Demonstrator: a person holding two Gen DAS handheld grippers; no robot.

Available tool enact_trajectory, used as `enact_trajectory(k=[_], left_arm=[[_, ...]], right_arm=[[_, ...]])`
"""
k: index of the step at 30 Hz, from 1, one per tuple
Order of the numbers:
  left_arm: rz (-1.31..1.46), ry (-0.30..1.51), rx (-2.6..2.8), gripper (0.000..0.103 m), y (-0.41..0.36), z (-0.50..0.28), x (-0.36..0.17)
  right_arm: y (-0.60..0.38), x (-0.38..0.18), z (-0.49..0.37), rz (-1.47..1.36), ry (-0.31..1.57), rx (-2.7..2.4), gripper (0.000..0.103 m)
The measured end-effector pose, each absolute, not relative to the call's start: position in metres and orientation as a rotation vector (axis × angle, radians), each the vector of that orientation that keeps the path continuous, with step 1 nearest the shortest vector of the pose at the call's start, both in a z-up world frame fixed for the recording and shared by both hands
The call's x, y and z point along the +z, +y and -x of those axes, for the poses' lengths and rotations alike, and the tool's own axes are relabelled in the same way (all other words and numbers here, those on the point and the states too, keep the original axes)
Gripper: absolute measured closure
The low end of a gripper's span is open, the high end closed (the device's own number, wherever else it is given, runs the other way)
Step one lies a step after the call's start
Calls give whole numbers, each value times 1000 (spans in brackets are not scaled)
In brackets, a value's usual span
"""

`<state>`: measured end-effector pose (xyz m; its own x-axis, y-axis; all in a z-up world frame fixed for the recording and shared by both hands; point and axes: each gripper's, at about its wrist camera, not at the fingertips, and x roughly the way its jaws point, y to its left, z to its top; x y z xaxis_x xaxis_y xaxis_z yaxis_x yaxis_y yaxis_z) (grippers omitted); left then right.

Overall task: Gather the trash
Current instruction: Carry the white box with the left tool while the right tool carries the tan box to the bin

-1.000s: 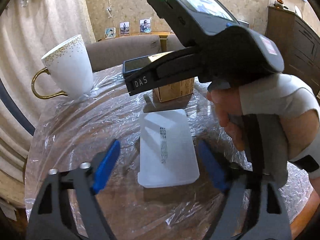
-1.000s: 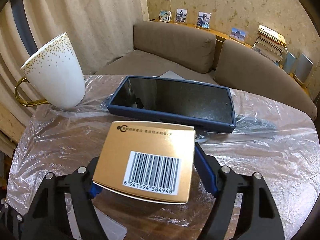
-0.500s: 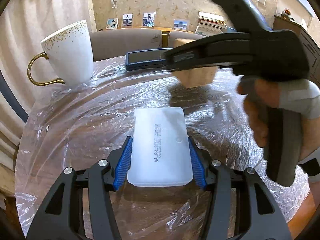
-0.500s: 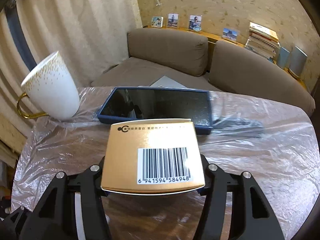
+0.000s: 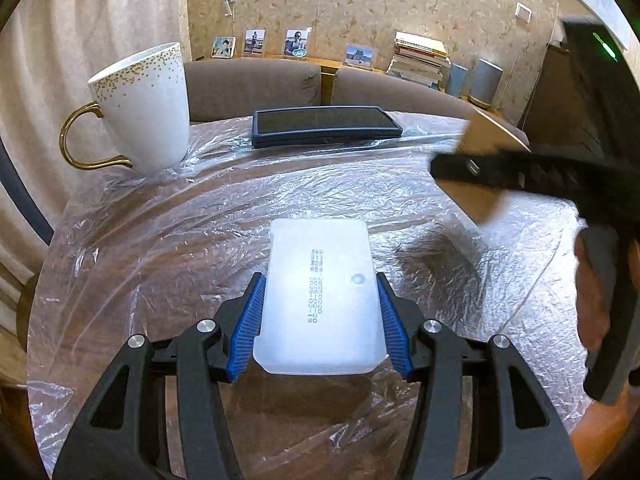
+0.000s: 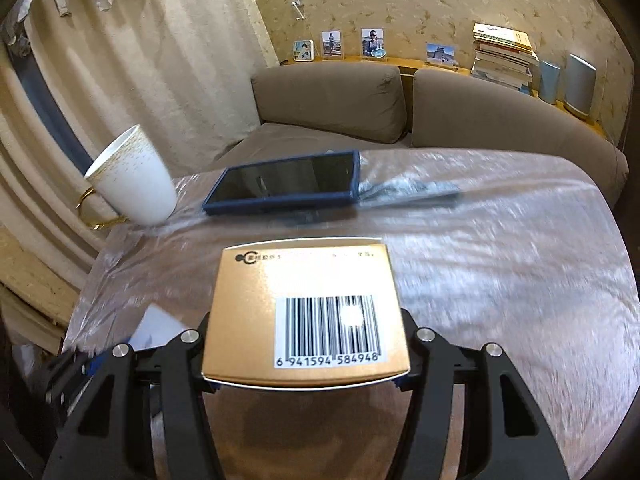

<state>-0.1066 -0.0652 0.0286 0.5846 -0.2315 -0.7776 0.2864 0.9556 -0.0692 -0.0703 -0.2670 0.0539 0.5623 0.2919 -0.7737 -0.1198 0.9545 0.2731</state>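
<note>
1. Basically, both pickups look done. The left gripper (image 5: 320, 320) has its blue pads pressed against the sides of the white plastic packet (image 5: 320, 296), which sits low over the film-covered table (image 5: 160, 248).
2. The right gripper (image 6: 304, 364) clamps the gold box (image 6: 304, 308), lifted clear of the table.
3. Left to do: carry both to a bin; none in view.
4. Mug (image 5: 148, 108) and tablet (image 5: 324, 124) aren't trash, I'd judge.

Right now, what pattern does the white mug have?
Small gold dots near the rim of the mug, clearest in the left wrist view.
</note>
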Motion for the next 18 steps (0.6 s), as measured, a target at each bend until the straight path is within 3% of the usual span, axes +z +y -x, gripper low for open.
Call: enact_trajectory(k=[18], left_arm=[[-35,888,-312,48,-57,146,42]], right_arm=[[-266,53,175,-176,981,297,46]])
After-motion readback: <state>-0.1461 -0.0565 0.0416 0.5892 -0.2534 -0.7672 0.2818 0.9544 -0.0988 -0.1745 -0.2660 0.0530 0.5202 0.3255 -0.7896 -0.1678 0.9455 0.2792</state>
